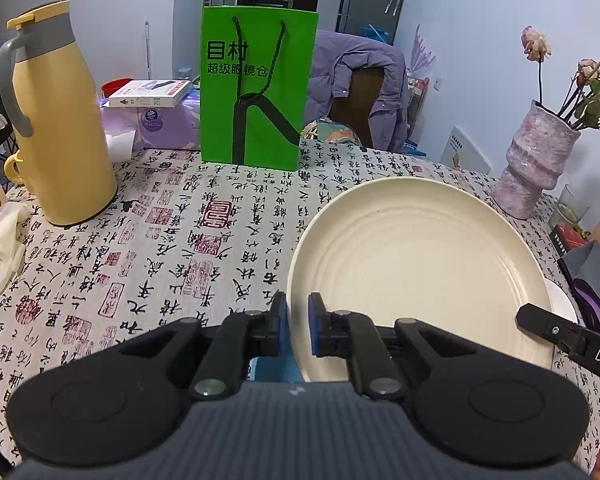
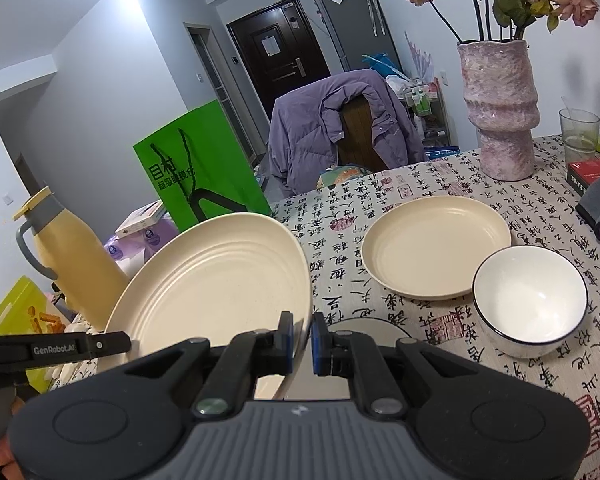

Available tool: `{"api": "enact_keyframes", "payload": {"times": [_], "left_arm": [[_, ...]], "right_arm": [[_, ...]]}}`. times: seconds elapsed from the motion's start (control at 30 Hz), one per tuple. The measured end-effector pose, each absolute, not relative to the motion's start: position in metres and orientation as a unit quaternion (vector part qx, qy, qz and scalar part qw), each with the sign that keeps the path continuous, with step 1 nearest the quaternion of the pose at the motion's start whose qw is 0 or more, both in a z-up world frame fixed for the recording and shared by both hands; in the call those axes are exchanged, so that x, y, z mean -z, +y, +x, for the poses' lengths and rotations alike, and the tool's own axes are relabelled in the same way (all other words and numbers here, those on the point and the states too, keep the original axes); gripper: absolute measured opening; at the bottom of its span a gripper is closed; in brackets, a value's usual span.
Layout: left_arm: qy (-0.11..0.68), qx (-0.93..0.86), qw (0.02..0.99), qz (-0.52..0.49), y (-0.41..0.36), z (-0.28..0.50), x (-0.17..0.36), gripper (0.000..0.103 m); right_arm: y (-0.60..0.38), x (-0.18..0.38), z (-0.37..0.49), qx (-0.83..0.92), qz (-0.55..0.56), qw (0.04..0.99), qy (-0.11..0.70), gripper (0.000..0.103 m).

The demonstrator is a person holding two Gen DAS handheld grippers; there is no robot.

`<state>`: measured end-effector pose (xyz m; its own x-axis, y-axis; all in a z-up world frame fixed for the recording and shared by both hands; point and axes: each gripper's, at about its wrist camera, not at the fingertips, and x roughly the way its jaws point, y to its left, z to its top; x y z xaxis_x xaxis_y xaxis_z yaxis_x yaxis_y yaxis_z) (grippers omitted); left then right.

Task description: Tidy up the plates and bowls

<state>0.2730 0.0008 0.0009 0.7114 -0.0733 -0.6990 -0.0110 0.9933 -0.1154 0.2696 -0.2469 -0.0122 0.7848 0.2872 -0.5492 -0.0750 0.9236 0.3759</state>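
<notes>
Calligraphy-printed cloth covered the desk (image 2: 440,184). I had the big cream plate (image 2: 220,280) lifted and tilted above it, my left hand-held gripper (image 1: 298,322) and right hand-held gripper (image 2: 302,340) each clamped tight on opposite rims. A second cream plate (image 2: 436,246) lay flat beyond, touching the white bowl (image 2: 532,308).

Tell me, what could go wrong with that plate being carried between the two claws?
The lifted plate is pinched only at its rim by the left gripper and right gripper; if they drift apart, it could slip or twist free. Tilted as it is, it might knock the white bowl or land askew on the second plate.
</notes>
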Motion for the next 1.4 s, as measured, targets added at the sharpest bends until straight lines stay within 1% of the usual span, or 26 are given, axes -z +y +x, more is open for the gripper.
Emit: {"api": "enact_keyframes", "payload": {"times": [0.17,0.83,1.4], "left_arm": [[0.378,0.019,0.924,-0.056,-0.002,0.263,-0.002,0.011],[0.376,0.022,0.925,-0.055,-0.007,0.239,0.001,0.011],[0.376,0.026,0.925,-0.056,-0.012,0.211,0.011,0.011]], "right_arm": [[-0.247,0.012,0.271,-0.097,0.169,0.93,0.313,0.009],[-0.256,0.015,0.233,-0.094,0.171,0.931,0.308,0.009],[-0.258,0.017,0.227,-0.093,0.171,0.931,0.308,0.009]]}}
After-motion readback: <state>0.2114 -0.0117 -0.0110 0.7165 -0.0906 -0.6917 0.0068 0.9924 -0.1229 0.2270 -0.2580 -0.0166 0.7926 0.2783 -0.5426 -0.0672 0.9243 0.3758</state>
